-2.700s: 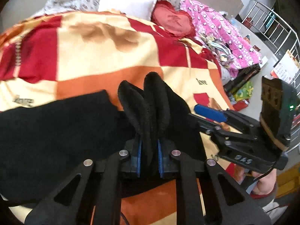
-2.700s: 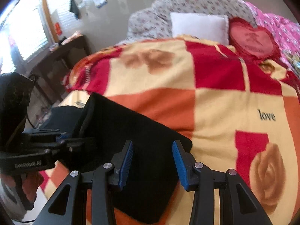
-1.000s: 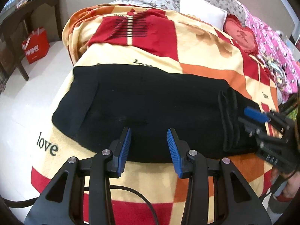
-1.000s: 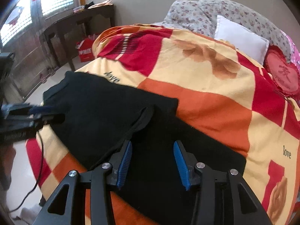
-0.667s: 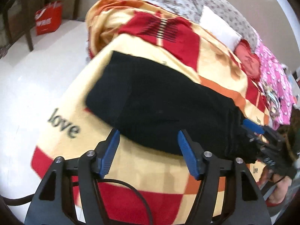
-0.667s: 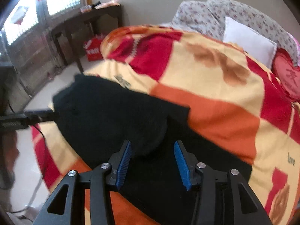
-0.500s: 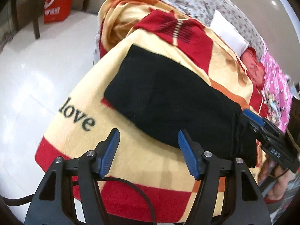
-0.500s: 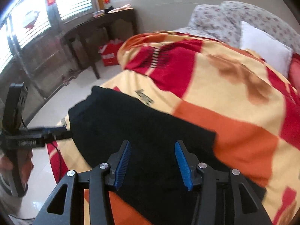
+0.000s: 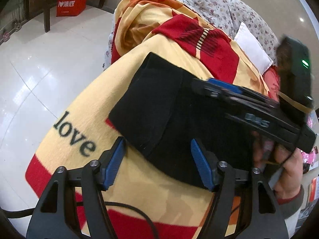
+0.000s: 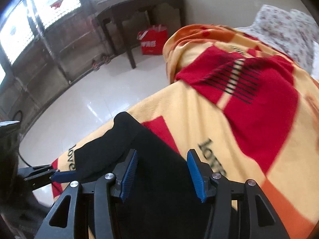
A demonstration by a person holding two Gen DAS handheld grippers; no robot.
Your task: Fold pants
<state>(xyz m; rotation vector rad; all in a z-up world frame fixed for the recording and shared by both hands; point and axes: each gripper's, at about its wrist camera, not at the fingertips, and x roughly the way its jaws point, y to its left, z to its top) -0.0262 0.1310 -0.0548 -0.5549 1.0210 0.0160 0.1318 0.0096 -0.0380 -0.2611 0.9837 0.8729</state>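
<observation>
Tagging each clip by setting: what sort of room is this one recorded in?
Most likely a home bedroom. Black pants lie on a bed spread with a red-and-yellow blanket, a white pillow sits at its head, and a dark wooden table stands under the windows on a tiled floor.

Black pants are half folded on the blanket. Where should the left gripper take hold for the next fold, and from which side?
Probably the near corner of the black pants, coming low from the blanket's front edge. That corner lies flat just ahead of the left gripper, whose jaws are opening with nothing between them. The right gripper hovers over the cloth beside it.
</observation>
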